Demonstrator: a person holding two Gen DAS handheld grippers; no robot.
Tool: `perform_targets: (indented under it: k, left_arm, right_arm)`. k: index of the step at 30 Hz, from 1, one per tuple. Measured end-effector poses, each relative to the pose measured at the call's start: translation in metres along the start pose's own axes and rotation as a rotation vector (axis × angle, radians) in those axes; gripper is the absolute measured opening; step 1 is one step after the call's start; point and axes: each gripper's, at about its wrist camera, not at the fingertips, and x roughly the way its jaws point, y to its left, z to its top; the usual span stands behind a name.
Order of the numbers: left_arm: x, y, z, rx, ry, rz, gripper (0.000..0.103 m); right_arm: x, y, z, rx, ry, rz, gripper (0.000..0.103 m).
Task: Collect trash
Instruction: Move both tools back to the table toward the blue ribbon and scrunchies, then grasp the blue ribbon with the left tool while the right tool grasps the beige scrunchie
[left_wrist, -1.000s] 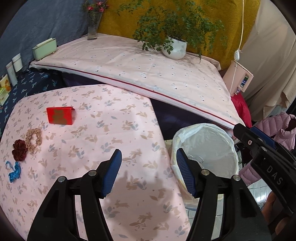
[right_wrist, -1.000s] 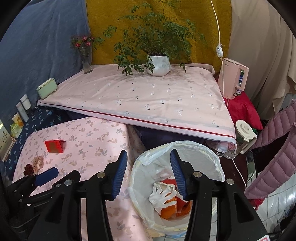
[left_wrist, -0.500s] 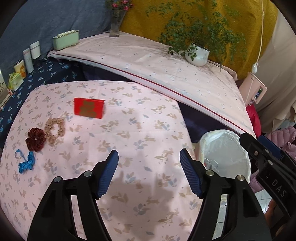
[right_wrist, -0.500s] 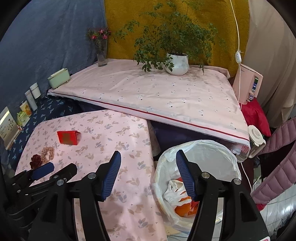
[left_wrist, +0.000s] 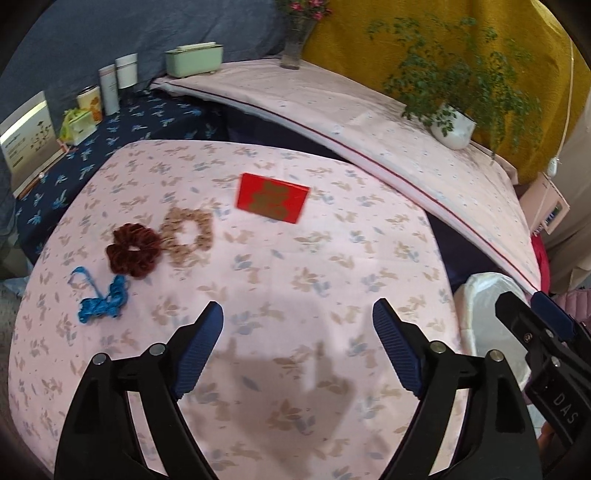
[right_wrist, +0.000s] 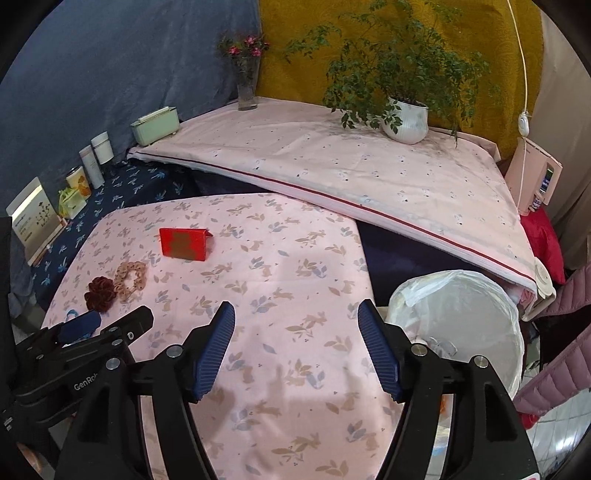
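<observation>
On the pink floral table (left_wrist: 295, 295) lie a red folded card (left_wrist: 272, 197), a beige scrunchie (left_wrist: 188, 236), a dark red scrunchie (left_wrist: 133, 251) and a blue crumpled ribbon (left_wrist: 101, 301). My left gripper (left_wrist: 297, 325) hangs over the table's near part, jaws opening, nothing between them. My right gripper (right_wrist: 295, 325) hovers over the table's right side, jaws also opening and empty. The white-lined trash bin (right_wrist: 458, 325) stands right of the table. The red card (right_wrist: 184, 243) and both scrunchies (right_wrist: 114, 284) show in the right wrist view too.
A bigger pink-covered table (right_wrist: 351, 173) behind carries a potted plant (right_wrist: 404, 118), a flower vase (right_wrist: 247, 85) and a green box (right_wrist: 155, 125). Cups and small containers (left_wrist: 107, 88) line a dark blue cloth at left. A pink jacket (right_wrist: 565, 332) hangs at right.
Both grippers swung left from above the bin to over the floral table. Their jaws spread wider. The card and scrunchies now sit closer to the middle of each view.
</observation>
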Motion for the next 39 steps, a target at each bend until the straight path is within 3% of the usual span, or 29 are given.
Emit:
perform_targets:
  k: [10, 18, 28, 34, 39]
  left_arm:
    - [0.010, 0.079, -0.015, -0.035, 0.023, 0.146, 0.082]
    - [0.025, 0.150, -0.022, -0.131, 0.058, 0.229, 0.082]
    - [0.054, 0.196, -0.025, -0.227, 0.119, 0.193, 0.082]
    - [0.075, 0.200, -0.024, -0.250, 0.148, 0.171, 0.082]
    - [0.077, 0.200, -0.017, -0.250, 0.123, 0.157, 0.068]
  right_arm:
    - [0.017, 0.054, -0.014, -0.043, 0.052, 0.068, 0.067]
    - [0.041, 0.098, -0.026, -0.065, 0.095, 0.107, 0.067]
    - [0.087, 0.154, -0.018, -0.090, 0.131, 0.148, 0.067]
    - [0.123, 0.184, -0.006, -0.112, 0.146, 0.153, 0.067]
    - [0.151, 0.205, 0.008, -0.119, 0.157, 0.159, 0.067]
